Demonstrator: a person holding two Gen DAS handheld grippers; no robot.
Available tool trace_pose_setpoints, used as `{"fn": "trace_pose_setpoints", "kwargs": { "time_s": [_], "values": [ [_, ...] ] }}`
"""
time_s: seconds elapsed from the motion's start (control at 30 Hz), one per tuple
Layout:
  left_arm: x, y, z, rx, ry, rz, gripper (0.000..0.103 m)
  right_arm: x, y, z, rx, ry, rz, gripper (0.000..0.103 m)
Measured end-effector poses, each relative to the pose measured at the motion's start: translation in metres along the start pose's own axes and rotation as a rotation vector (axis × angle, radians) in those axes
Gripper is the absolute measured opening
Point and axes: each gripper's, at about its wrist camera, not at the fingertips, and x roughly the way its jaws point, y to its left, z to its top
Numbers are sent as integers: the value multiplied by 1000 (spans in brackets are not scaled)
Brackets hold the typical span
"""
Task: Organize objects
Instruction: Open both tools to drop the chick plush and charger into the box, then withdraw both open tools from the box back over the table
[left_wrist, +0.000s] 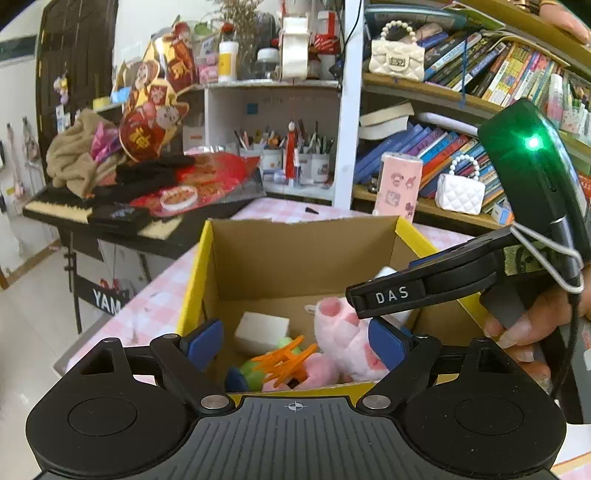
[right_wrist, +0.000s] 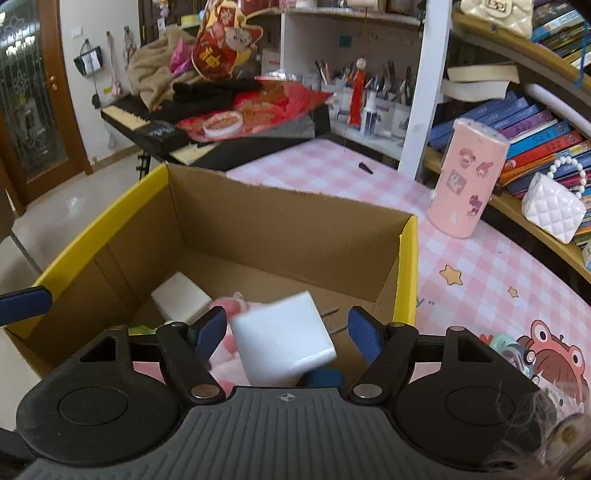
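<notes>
both my claws tilt down over the cardboard box (right_wrist: 280, 225): left claw (left_wrist: 293, 341) apart, right claw (right_wrist: 288, 330) apart around a white block (right_wrist: 284, 343).

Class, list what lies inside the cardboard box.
Inside the cardboard box: a white block, pink plush toy, orange clip, green toy. Both grippers hide the near floor.

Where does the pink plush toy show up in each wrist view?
Left wrist: the pink plush toy lies on the cardboard box floor, centre-right, just above the right pad.
Right wrist: only pink patches show low in the centre, behind the tilted white block.
Shared landmark: the small white block on the box floor.
</notes>
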Motion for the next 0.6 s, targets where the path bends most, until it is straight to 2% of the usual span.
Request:
{"fn": "trace_pose_setpoints", "kwargs": {
  "time_s": [0.1, 0.3, 0.47, 0.6],
  "values": [
    [-6, -2, 1, 23, -30, 5, 88, -13, 0, 2, 25, -36, 9, 71],
    [-26, -1, 4, -3, -75, -8, 88, -53, -1, 3, 87, -137, -7, 71],
    [-49, 0, 6, 29, -107, 17, 90, -86, 7, -8, 82, -224, -85, 70],
    [-68, 4, 4, 18, -129, 2, 91, -111, 11, -21, 115, -261, -100, 70]
  ]
}}
